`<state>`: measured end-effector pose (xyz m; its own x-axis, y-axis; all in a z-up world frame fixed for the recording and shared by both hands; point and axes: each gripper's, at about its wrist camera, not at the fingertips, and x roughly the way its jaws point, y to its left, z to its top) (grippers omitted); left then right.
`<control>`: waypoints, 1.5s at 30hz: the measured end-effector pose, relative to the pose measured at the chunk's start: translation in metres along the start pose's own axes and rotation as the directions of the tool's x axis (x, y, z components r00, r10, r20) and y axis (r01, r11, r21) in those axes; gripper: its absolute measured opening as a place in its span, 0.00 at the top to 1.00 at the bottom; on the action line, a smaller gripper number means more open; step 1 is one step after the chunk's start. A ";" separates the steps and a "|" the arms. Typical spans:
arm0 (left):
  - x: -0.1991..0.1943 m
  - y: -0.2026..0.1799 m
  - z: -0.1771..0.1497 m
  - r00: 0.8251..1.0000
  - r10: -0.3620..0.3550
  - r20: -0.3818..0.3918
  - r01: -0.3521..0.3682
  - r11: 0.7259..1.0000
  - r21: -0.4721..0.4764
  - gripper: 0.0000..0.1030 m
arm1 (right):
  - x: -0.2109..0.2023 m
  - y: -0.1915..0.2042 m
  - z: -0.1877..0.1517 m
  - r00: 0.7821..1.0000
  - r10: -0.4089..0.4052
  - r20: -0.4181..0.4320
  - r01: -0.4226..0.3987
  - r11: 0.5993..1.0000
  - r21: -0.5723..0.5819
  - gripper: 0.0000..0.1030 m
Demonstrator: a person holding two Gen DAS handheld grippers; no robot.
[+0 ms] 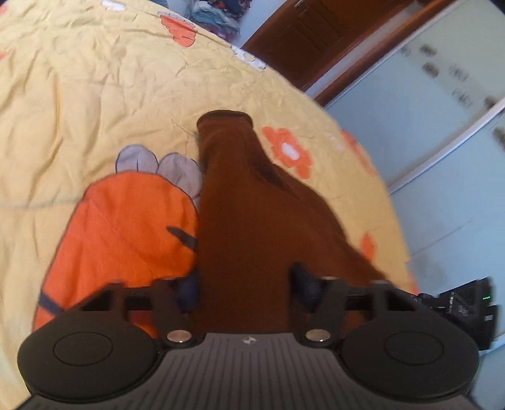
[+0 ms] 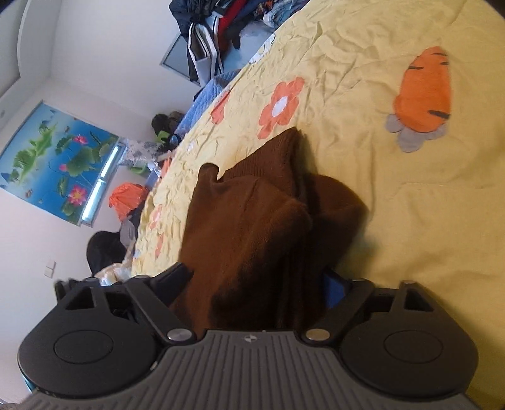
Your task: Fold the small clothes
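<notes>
A small brown knit garment [image 1: 249, 208] hangs from my left gripper [image 1: 244, 284] over the yellow bedsheet [image 1: 94, 94]; one narrow cuffed end [image 1: 224, 121] reaches away from me. The left gripper's fingers are shut on the cloth, which covers the tips. In the right wrist view the same brown garment [image 2: 262, 227] lies bunched and partly folded on the yellow bedsheet [image 2: 426, 220]. My right gripper [image 2: 257, 290] is shut on its near edge, with the fingertips buried in cloth.
The sheet has orange carrot [image 1: 126, 230] and flower [image 1: 288, 151] prints. The bed edge runs along the right in the left wrist view, with floor and a brown door [image 1: 315, 34] beyond. A pile of clothes [image 2: 221, 25] lies past the bed's far end.
</notes>
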<state>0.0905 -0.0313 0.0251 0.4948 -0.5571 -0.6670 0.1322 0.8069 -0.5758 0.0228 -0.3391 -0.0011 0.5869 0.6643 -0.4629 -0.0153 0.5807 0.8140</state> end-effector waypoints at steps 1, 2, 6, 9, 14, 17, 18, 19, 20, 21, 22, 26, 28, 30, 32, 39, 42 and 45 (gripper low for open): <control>0.002 -0.002 0.004 1.000 0.009 -0.006 -0.009 1.000 0.004 0.67 | 0.006 0.000 0.000 1.000 -0.003 -0.014 0.003 1.000 0.008 0.38; 0.000 -0.003 0.006 1.000 0.016 -0.005 -0.016 1.000 0.012 0.71 | 0.011 -0.002 -0.001 0.999 -0.010 -0.036 0.010 1.000 0.016 0.56; -0.031 -0.011 0.005 0.993 0.078 0.087 -0.088 0.988 0.123 0.74 | 0.025 0.006 -0.010 0.999 0.023 -0.046 -0.023 1.000 -0.002 0.59; -0.057 0.000 0.005 0.982 0.126 0.139 -0.145 0.980 0.137 0.74 | 0.050 0.024 -0.015 0.995 0.065 -0.077 -0.068 0.997 -0.034 0.59; -0.064 0.041 0.000 0.972 0.207 0.108 -0.217 0.972 0.091 0.48 | 0.082 0.040 -0.018 0.991 0.087 -0.107 -0.095 0.993 -0.075 0.60; -0.092 0.056 -0.015 0.984 0.120 0.128 -0.117 0.993 -0.030 0.31 | 0.068 0.040 -0.018 0.990 0.099 -0.104 -0.104 0.994 -0.043 0.41; -0.100 0.059 -0.023 0.989 0.071 0.128 -0.066 0.997 -0.044 0.31 | 0.060 0.042 -0.020 0.990 0.098 -0.097 -0.102 0.994 -0.037 0.29; -0.107 0.060 -0.031 0.992 0.025 0.120 -0.017 0.998 -0.063 0.31 | 0.050 0.043 -0.022 0.991 0.095 -0.089 -0.099 0.994 -0.039 0.24; -0.110 0.060 -0.038 0.994 -0.012 0.106 0.021 0.997 -0.080 0.31 | 0.042 0.046 -0.025 0.992 0.097 -0.083 -0.101 0.994 -0.047 0.18; -0.110 0.058 -0.045 0.995 -0.032 0.092 0.040 0.995 -0.086 0.31 | 0.036 0.047 -0.028 0.992 0.100 -0.081 -0.105 0.993 -0.058 0.18; -0.107 0.054 -0.050 0.996 -0.031 0.084 0.037 0.996 -0.076 0.31 | 0.034 0.048 -0.030 0.992 0.095 -0.085 -0.100 0.993 -0.063 0.18; -0.086 0.033 -0.063 0.990 0.124 0.073 -0.128 0.990 0.054 0.48 | 0.049 0.051 -0.034 0.991 -0.006 -0.131 -0.010 0.992 -0.123 0.58; -0.083 0.020 -0.067 0.979 0.188 0.081 -0.200 0.964 0.173 0.51 | 0.051 0.050 -0.032 0.990 -0.043 -0.131 0.015 0.979 -0.205 0.67; -0.082 0.015 -0.075 0.970 0.214 0.115 -0.238 0.935 0.263 0.51 | 0.044 0.041 -0.027 0.992 -0.033 -0.123 0.010 0.984 -0.180 0.67; -0.091 0.010 -0.081 0.962 0.230 0.145 -0.264 0.919 0.292 0.50 | 0.041 0.047 -0.035 0.991 -0.052 -0.121 0.024 0.975 -0.221 0.60; -0.122 -0.022 -0.084 0.907 0.251 0.338 -0.376 0.844 0.383 0.19 | 0.001 0.116 -0.042 0.985 -0.115 0.126 0.156 0.909 -0.387 0.20; -0.086 -0.029 -0.074 0.900 0.305 0.311 -0.416 0.813 0.407 0.19 | 0.027 0.146 -0.042 0.981 -0.130 0.146 0.188 0.839 -0.511 0.04; -0.056 -0.022 -0.071 0.901 0.346 0.261 -0.427 0.812 0.397 0.18 | 0.073 0.141 -0.040 0.965 -0.244 0.098 0.257 0.795 -0.549 0.05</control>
<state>-0.0012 -0.0319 0.0418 0.7158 -0.1712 -0.6770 0.2374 0.9714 0.0053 0.0309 -0.1900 0.0660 0.6495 0.4529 -0.6107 -0.3055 0.8910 0.3358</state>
